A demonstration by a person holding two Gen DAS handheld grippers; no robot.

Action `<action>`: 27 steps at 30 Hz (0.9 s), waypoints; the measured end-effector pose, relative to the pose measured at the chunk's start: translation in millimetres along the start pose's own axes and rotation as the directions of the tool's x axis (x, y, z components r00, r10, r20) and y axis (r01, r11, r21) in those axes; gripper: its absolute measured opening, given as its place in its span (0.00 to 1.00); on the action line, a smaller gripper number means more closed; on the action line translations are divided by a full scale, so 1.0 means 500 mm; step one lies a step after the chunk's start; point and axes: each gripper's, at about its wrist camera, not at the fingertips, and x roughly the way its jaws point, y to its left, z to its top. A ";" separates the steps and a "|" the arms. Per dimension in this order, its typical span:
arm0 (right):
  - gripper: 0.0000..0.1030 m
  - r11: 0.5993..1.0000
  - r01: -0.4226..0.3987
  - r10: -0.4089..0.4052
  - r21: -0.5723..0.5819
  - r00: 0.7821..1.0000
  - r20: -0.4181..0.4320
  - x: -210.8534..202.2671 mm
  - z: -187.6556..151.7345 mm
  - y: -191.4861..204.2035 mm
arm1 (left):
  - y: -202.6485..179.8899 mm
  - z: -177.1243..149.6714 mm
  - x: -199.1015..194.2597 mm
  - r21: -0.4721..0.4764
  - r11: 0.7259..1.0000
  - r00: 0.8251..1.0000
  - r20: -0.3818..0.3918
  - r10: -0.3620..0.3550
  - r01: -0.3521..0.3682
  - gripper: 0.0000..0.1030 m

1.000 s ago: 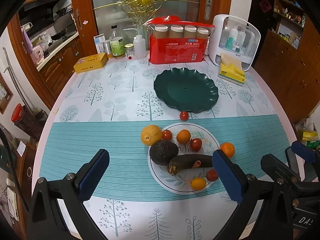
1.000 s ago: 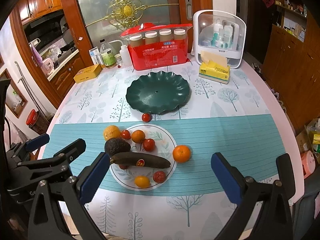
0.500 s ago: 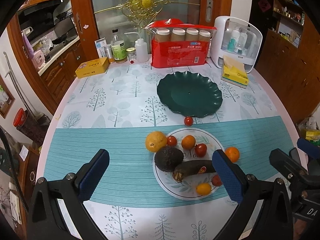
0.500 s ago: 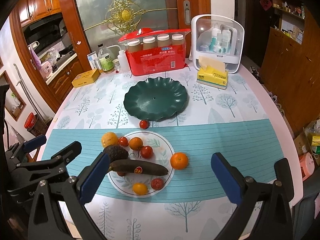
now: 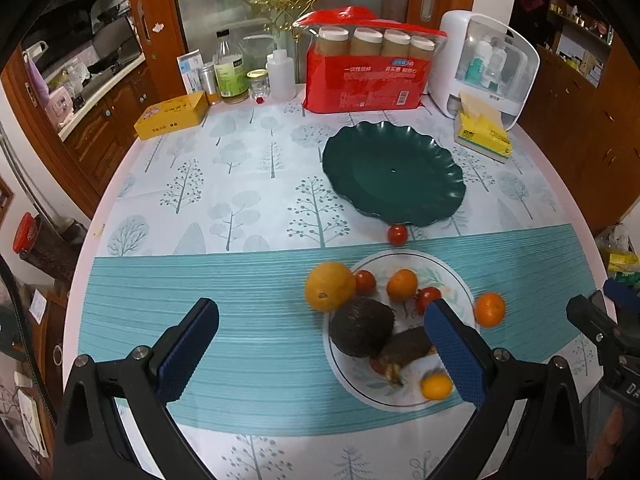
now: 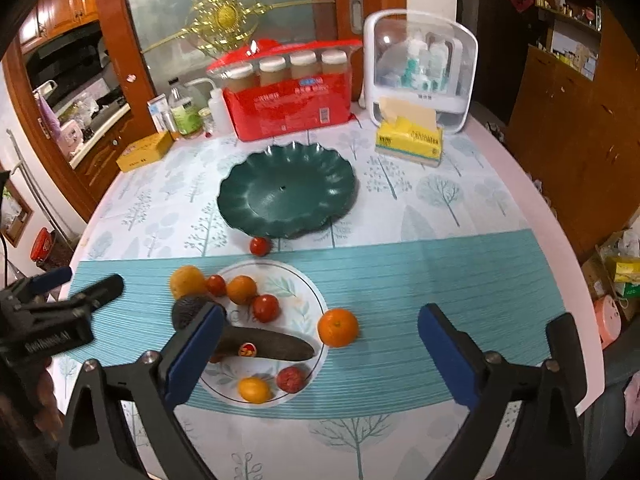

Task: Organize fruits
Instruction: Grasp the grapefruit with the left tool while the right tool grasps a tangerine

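Observation:
A white patterned plate [image 5: 452,268] [image 6: 304,292] near the table's front holds an avocado [image 5: 360,330], a dark overripe banana [image 6: 272,346], tomatoes and small oranges. A large yellow orange [image 5: 330,286] sits at its left edge. A loose tangerine [image 6: 338,327] [image 5: 490,310] lies to its right and a loose tomato [image 5: 397,235] [image 6: 260,246] behind it. An empty dark green scalloped plate [image 5: 394,174] [image 6: 286,190] stands behind. My left gripper [image 5: 320,354] and right gripper [image 6: 318,354] hover open and empty above the table's front.
At the back stand a red pack of jars [image 5: 366,72], a white storage box [image 5: 486,64], a yellow tissue pack [image 5: 482,132], bottles [image 5: 230,68] and a yellow tin [image 5: 172,116]. The round table's edge [image 6: 560,240] drops off on the right.
Both grippers have drifted left and a little forward, so the fruit plate shifted right in both views. Both stay open and no fruit moved.

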 end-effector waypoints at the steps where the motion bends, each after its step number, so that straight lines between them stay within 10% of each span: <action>1: 0.91 1.000 -0.003 0.003 0.007 1.000 -0.013 0.012 -0.002 -0.004 | 0.005 0.002 0.008 0.001 1.000 1.000 -0.005 -0.006 0.006 0.99; 27: 0.61 0.973 -0.066 0.122 0.219 0.959 -0.254 0.291 -0.085 -0.093 | 0.047 0.013 0.324 -0.072 0.983 0.940 -0.287 -0.183 0.169 0.90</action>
